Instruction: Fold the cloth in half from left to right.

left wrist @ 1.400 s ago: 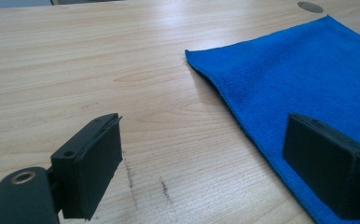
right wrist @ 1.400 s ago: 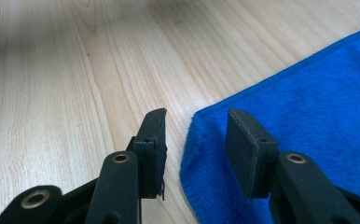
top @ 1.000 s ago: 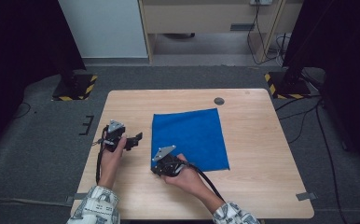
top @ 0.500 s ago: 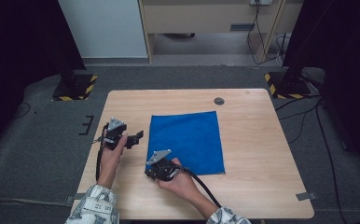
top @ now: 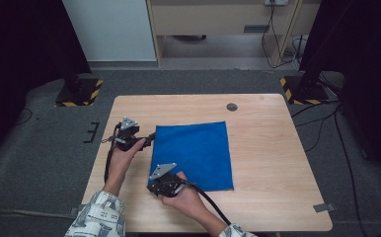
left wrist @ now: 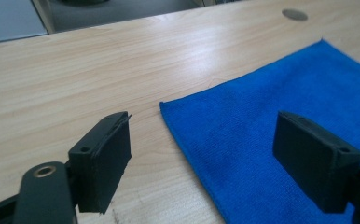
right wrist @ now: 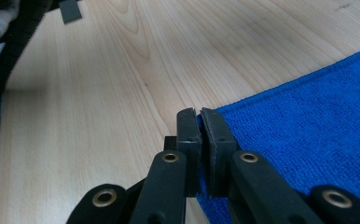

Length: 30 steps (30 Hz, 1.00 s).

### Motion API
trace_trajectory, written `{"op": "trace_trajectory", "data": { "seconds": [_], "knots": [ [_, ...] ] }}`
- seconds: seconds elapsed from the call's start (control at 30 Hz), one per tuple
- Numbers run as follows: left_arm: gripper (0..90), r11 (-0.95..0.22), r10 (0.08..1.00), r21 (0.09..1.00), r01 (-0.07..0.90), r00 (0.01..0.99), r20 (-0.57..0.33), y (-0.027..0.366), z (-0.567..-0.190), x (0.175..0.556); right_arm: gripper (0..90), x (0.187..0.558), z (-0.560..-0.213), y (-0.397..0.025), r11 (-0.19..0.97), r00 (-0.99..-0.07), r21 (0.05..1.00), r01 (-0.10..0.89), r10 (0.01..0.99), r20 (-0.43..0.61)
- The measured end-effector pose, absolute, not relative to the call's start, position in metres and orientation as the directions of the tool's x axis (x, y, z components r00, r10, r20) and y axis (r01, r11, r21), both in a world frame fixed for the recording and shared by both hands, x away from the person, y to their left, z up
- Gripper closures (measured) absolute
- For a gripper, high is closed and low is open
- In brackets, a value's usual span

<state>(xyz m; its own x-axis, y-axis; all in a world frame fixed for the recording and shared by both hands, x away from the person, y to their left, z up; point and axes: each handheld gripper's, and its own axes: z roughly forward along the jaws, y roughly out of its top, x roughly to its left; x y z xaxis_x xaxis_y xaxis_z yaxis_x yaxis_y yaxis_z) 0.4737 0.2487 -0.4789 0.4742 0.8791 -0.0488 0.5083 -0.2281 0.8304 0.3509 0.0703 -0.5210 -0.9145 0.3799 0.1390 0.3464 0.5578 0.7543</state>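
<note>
With the right gripper (right wrist: 199, 116) clenched on only the cloth's (top: 193, 155) near corner and the left gripper (left wrist: 201, 154) spread wide over the far corner, that thin pinch could slip free in a lift.

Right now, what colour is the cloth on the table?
Plain bright blue cloth; clearest in the high view.

A cloth (top: 193, 155) lies flat on the surface (top: 267, 163), a little left of its middle and nearer the person's edge than the far one. Behind the cloth, toward the far edge and slightly to the right, a small round cap (top: 232, 106) is set into the surface. The left claw (top: 150, 138) sits at the cloth's far left corner, one jaw over the cloth and one over bare surface. The right claw (top: 155, 181) is at the near left corner, nearer the person, its jaws pressed together on the cloth's edge there.
</note>
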Motion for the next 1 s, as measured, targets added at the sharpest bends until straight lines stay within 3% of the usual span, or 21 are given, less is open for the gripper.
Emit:
{"op": "trace_trajectory", "data": {
  "seconds": [0.27, 0.53, 1.0],
  "knots": [
    [26.5, -0.355, 0.848, 0.771, 0.528, 0.528, 0.029, 0.226, -0.478, 0.502, 86.6, 0.348, -0.519, 0.070, 0.528, -0.901, 0.765, 0.368, 0.407, 0.152],
    [37.7, -0.330, 0.862, 0.765, 0.553, 0.508, 0.004, 0.225, -0.491, 0.527, 86.9, 0.340, -0.519, 0.067, 0.519, -0.900, 0.771, 0.369, 0.407, 0.157],
    [44.1, -0.303, 0.884, 0.721, 0.623, 0.466, -0.031, 0.245, -0.523, 0.544, 85.5, 0.333, -0.523, 0.077, 0.519, -0.900, 0.768, 0.375, 0.401, 0.168]
  ]
}}
